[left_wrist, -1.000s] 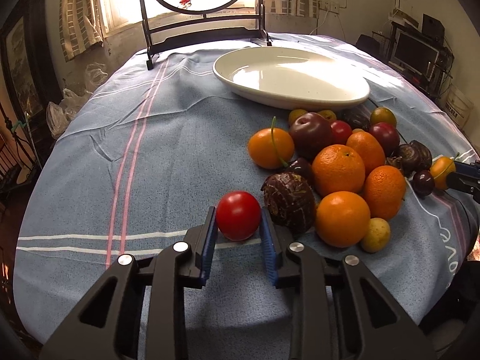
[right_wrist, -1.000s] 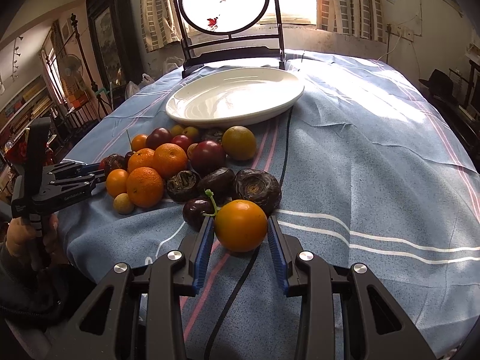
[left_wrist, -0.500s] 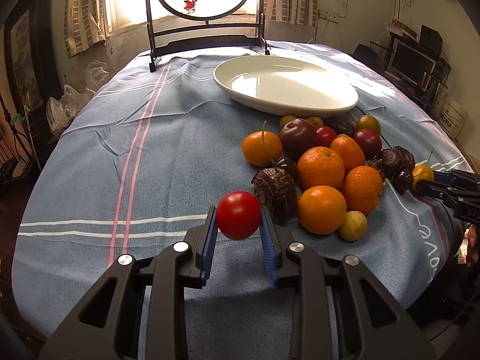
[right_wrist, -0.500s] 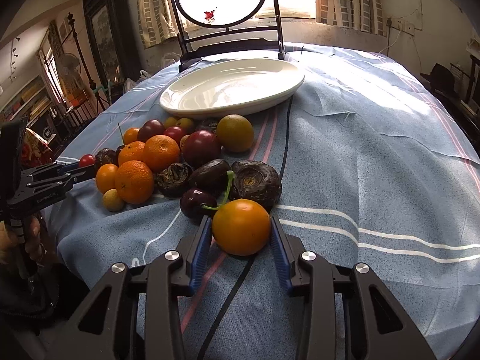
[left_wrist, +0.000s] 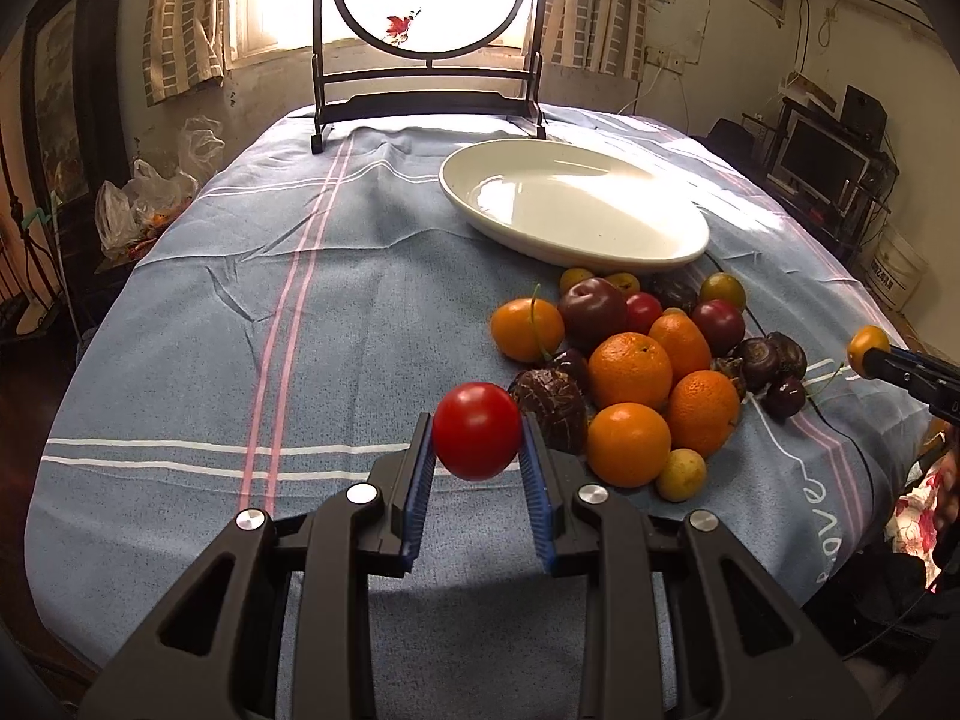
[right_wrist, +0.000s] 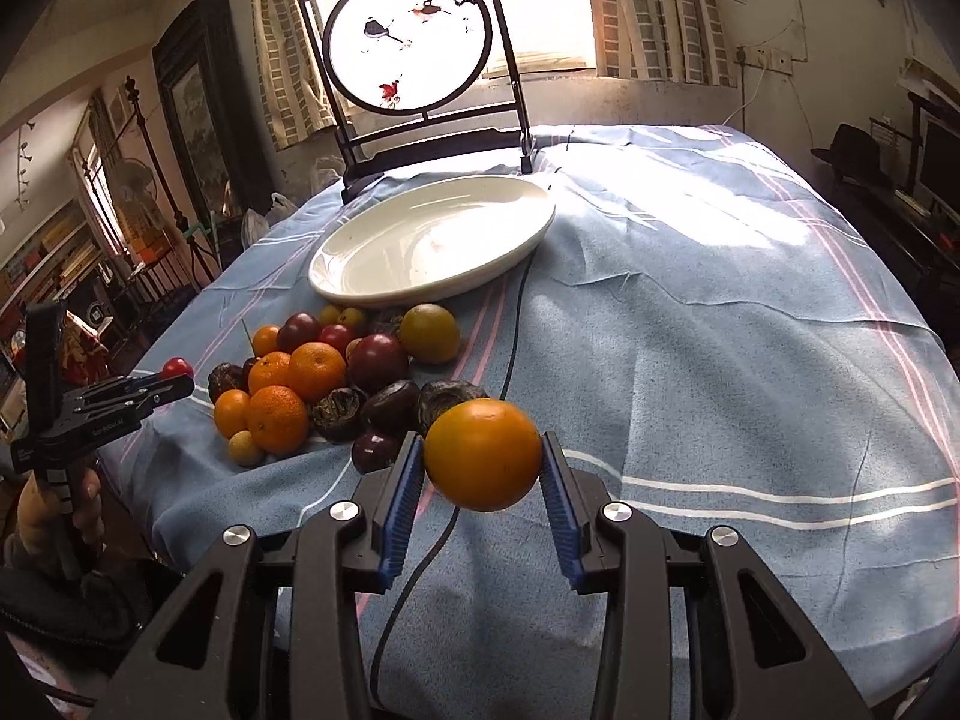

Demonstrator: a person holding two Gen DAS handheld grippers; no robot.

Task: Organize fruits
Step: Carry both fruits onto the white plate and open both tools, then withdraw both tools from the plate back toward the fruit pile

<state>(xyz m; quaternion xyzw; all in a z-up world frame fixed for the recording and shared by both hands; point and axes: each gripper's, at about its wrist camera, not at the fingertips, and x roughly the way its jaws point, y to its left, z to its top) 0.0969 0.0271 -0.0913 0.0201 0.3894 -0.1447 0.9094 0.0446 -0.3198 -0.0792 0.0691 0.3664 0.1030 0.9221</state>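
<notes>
My left gripper is shut on a red tomato, held just above the blue tablecloth at the left edge of the fruit pile. My right gripper is shut on a round orange fruit, lifted off the cloth in front of the pile. An empty white oval plate lies beyond the pile. In the right wrist view the left gripper shows at the left with the tomato. At the right edge of the left wrist view is the right gripper with its orange fruit.
The pile holds several oranges, dark plums, brown wrinkled fruits and small yellow ones. A framed round screen stands at the table's far end. A black cable runs across the cloth. A person's hand grips the left handle.
Both grippers have risen with their fruits, the tomato and the orange fruit now clear of the cloth. The right gripper's view has tilted and drawn back from the pile.
</notes>
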